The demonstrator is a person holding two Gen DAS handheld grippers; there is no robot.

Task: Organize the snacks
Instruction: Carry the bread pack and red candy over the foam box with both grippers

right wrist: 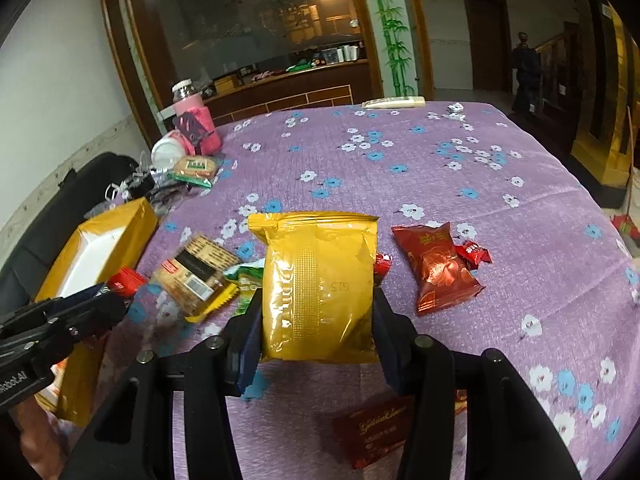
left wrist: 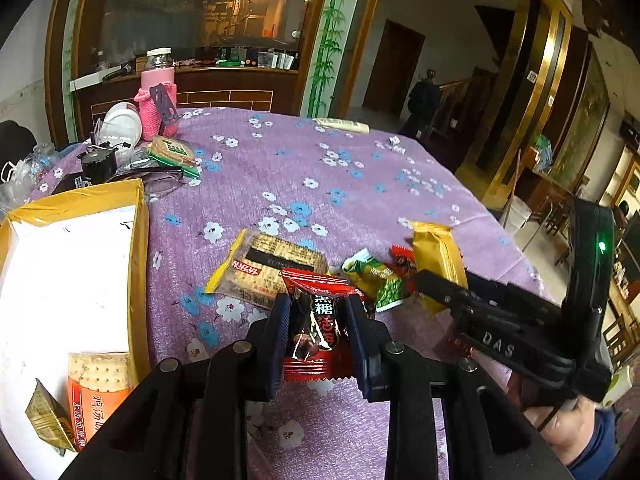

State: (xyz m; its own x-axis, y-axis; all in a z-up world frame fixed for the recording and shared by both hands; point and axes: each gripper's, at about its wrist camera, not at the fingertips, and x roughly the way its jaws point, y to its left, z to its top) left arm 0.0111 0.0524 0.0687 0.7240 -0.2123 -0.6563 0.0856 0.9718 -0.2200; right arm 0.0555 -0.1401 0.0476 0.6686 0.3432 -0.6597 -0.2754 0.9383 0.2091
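While left gripper [left wrist: 316, 322] clamps glossy red-black candy wrapper [left wrist: 316, 320], right gripper [right wrist: 318, 320] grips crinkly gold foil pouch [right wrist: 320, 288]; only right view shows dark-red packet [right wrist: 438, 268] on purple floral tablecloth [right wrist: 400, 184].

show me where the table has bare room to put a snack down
Free: the wide purple cloth beyond the gold packet, toward the far edge. Crowded: the far-left corner around the pink jar, and the loose snacks beside the yellow box.

We see glossy foil on the gold packet [right wrist: 320, 292], shiny crinkled film on the red-and-black candy wrapper [left wrist: 318, 320], and matt woven cloth beneath them, the purple tablecloth [right wrist: 440, 184].
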